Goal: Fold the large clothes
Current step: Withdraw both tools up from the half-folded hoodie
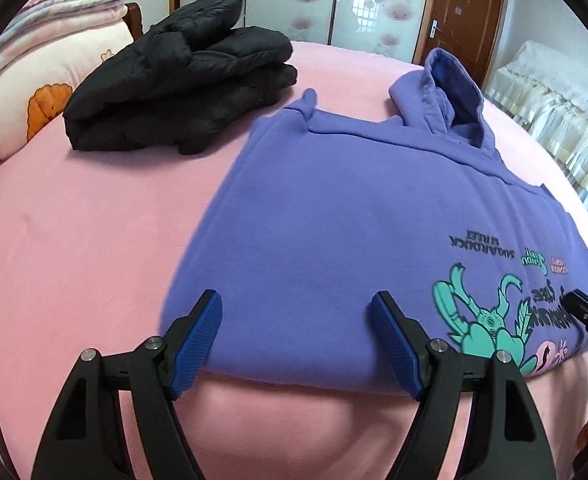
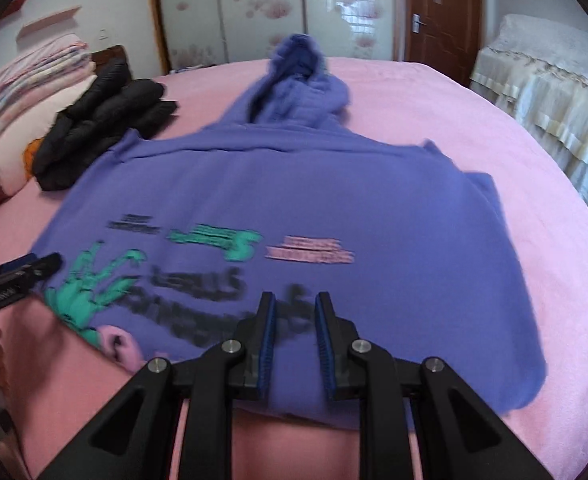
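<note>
Nearest the lens: left gripper (image 1: 294, 344), blue pads spread wide, poised above the hem of the purple hoodie (image 1: 334, 220) with nothing clamped. Right gripper (image 2: 292, 346) likewise above the hem, pads only narrowly apart, a strip of purple cloth visible through the gap but no pinch on it that can be made out; view blurred.

Hoodie spread print-up across the middle of the pink bed (image 1: 74, 240), sleeves apparently tucked in already, hem along the near edge, hood (image 2: 298, 76) toward the far edge. Judged step: taking the hem for a fold toward the hood.

To do it well: spread the two grippers toward the hem's two corners, not bunched near the centre. Bite through every layer at the edge, not the top one alone. Lift both corners level and together, carry straight toward the hood, lay down square with the side folds.

Folded black jacket (image 1: 182, 92) near the far left corner, just beside the hoodie's shoulder; best kept clear of. Stacked bedding (image 1: 46, 64) beyond it, at the left edge.
</note>
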Motion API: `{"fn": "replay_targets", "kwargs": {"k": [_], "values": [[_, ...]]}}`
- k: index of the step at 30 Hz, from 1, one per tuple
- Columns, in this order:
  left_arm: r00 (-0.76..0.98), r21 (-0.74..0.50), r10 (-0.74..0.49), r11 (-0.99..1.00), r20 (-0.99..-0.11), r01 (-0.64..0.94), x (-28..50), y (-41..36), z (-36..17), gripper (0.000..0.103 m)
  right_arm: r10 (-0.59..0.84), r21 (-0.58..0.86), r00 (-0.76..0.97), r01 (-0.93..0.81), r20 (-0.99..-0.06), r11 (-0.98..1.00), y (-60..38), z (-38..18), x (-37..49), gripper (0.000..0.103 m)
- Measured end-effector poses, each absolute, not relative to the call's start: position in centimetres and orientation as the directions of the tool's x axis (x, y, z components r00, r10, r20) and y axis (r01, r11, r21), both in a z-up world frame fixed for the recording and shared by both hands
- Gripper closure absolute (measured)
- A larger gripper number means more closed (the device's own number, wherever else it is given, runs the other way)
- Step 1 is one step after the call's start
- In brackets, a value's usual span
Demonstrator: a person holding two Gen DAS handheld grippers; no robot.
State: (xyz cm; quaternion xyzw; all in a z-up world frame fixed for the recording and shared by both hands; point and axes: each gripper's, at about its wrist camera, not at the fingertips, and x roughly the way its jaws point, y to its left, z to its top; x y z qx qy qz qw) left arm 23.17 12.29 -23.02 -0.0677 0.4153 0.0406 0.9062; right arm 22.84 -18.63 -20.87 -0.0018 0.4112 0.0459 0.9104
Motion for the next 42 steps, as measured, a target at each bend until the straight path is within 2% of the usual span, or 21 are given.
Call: {"fn": "replay_targets", "kwargs": {"k": [5,7,8,16,26,32,36,38,42], "values": [[0.658,-0.06,0.045,0.989,-0.752,-0.137,22.9,12.8,-23.3,0.027,-0.06,-0.002,0.662,0.089,-0.747,0.996,-25.1,-21.3,22.3,0.088],[0.659,-0.053,0.051,0.989,-0.751,-0.138,22.8,12.9,-23.3,0.027,-0.06,0.023,0.663,0.116,-0.746,0.993,-27.5,-21.3,22.1,0.101],[0.658,-0.049,0.054,0.989,-0.751,-0.138,22.9,12.8,-23.4,0.027,-0.057,0.029,0.662,0.118,-0.747,0.993,-28.0,-21.4,22.0,0.103],[0.634,-0.053,0.039,0.991,-0.772,-0.126,23.8,13.0,-23.7,0.026,-0.092,-0.023,0.648,0.115,-0.756,0.993,-27.1,-21.6,22.2,0.103],[0.559,-0.093,-0.027,0.992,-0.828,-0.089,24.5,12.7,-21.0,0.02,-0.026,0.008,0.59,0.055,-0.807,0.998,-27.5,-20.0,23.1,0.101],[0.535,-0.12,-0.086,0.992,-0.841,-0.03,26.8,10.9,-17.0,0.016,0.041,0.029,0.588,-0.03,-0.808,0.999,-25.7,-15.7,26.1,0.1],[0.583,-0.137,-0.129,0.99,-0.802,0.032,29.9,8.6,-13.1,0.015,0.082,0.037,0.622,-0.084,-0.778,0.996,-24.0,-11.3,30.3,0.1],[0.608,-0.146,-0.148,0.988,-0.78,0.053,31.5,7.4,-11.6,0.01,0.109,0.051,0.645,-0.107,-0.757,0.993,-23.0,-8.9,33.2,0.097],[0.65,-0.169,-0.193,0.98,-0.735,0.101,36.0,5.1,-9.3,0.01,0.16,0.095,0.675,-0.132,-0.72,0.987,-21.4,-5.9,38.8,0.077]]}}
